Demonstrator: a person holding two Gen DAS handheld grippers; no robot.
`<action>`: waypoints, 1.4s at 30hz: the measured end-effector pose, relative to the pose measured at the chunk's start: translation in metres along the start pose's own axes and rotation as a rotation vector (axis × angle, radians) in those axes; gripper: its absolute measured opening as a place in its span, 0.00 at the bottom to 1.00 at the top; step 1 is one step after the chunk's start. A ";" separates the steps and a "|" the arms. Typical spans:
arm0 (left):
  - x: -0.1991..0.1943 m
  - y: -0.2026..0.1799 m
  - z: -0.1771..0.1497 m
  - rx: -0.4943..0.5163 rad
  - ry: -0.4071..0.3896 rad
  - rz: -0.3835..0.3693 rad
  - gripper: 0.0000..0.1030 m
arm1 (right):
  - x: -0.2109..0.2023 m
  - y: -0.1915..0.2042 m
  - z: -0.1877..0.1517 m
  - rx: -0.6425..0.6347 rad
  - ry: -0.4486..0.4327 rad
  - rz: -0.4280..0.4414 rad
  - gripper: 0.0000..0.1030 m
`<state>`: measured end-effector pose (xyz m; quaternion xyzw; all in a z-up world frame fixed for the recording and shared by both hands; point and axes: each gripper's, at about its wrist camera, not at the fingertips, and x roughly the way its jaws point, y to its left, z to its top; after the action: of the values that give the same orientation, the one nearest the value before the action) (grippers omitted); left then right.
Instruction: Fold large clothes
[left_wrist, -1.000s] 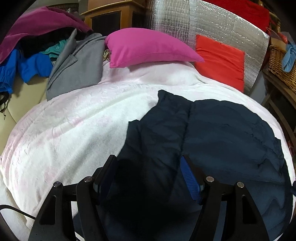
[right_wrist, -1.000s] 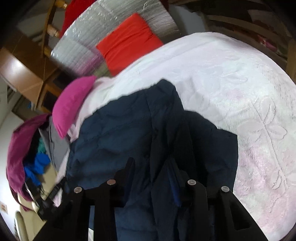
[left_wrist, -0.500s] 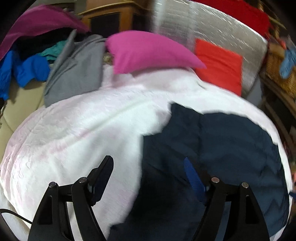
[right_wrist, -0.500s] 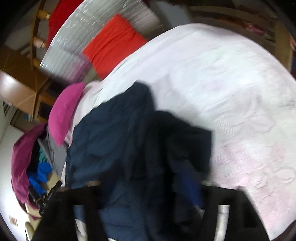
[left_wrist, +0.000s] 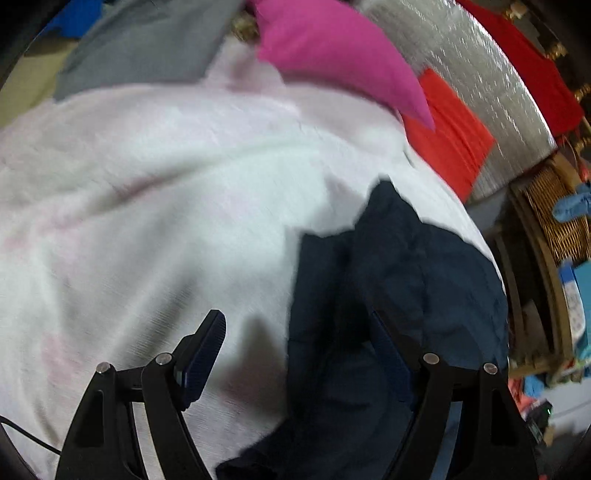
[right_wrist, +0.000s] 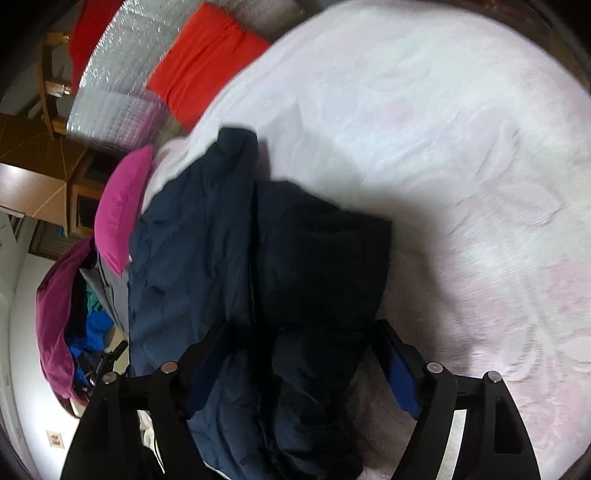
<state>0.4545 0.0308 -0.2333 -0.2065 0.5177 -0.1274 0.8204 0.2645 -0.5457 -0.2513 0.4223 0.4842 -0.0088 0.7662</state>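
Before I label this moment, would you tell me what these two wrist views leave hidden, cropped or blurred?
- Left wrist: the navy jacket runs off the bottom edge; its near hem is unseen.
- Left wrist: motion blur wipes out the white blanket's pattern.
- Right wrist: the jacket's near end lies behind the right gripper.
- Right wrist: the clothes pile is too small to sort.

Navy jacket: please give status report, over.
Left tongs open, nothing gripped. Right tongs just opened, astride navy jacket, pads clear. Jacket bunched on white blanket. Nothing blocking.
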 end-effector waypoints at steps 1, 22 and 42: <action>0.005 -0.002 -0.002 0.002 0.028 -0.012 0.78 | 0.001 0.002 0.000 -0.010 -0.011 0.006 0.86; 0.024 -0.032 -0.013 -0.030 0.060 -0.101 0.48 | 0.031 0.057 -0.007 -0.187 -0.099 -0.011 0.51; 0.015 -0.036 0.005 -0.045 -0.074 0.050 0.59 | 0.029 0.072 0.017 -0.170 -0.148 -0.119 0.68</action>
<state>0.4659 -0.0064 -0.2267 -0.2162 0.4947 -0.0874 0.8372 0.3231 -0.4993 -0.2244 0.3244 0.4494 -0.0444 0.8312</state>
